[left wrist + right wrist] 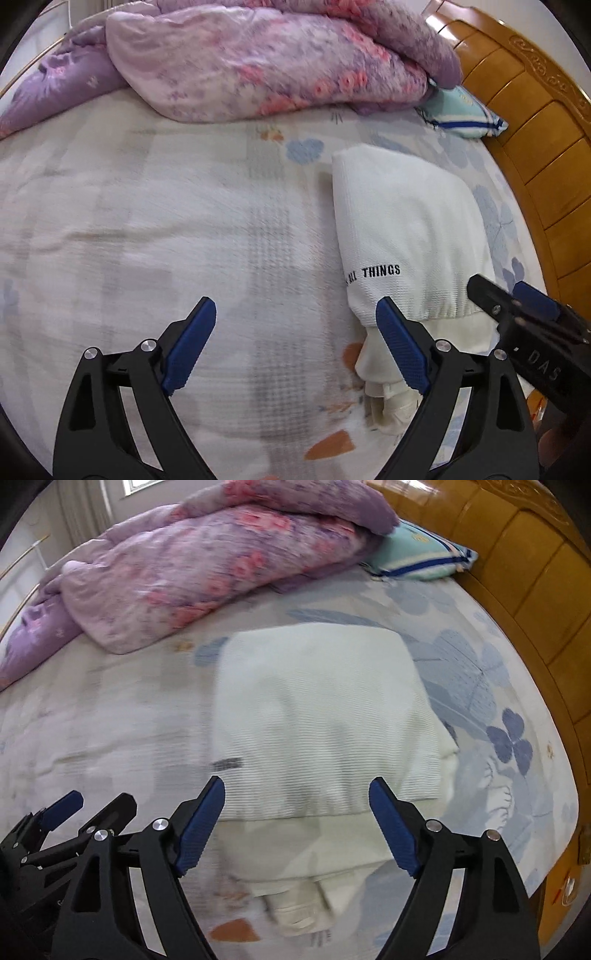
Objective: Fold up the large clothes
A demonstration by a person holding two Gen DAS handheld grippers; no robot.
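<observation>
Both jaws are apart and empty; square the white sweater (325,716) on the bed (147,221), tucking the loose cuffs (299,904).

Soft, even daylight – a window (138,485) glows at the top-left edge of the right wrist view. Shadows are faint. Motion blur smears the bed sheet (129,221) and quilt (177,576); fisheye bending curves the headboard (535,147) – black vignette rings every corner.

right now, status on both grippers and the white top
Left gripper open, empty. Right gripper open, empty. White sweater folded on the bed sheet, cuffs poking out near edge. Purple quilt behind, not touching.
</observation>
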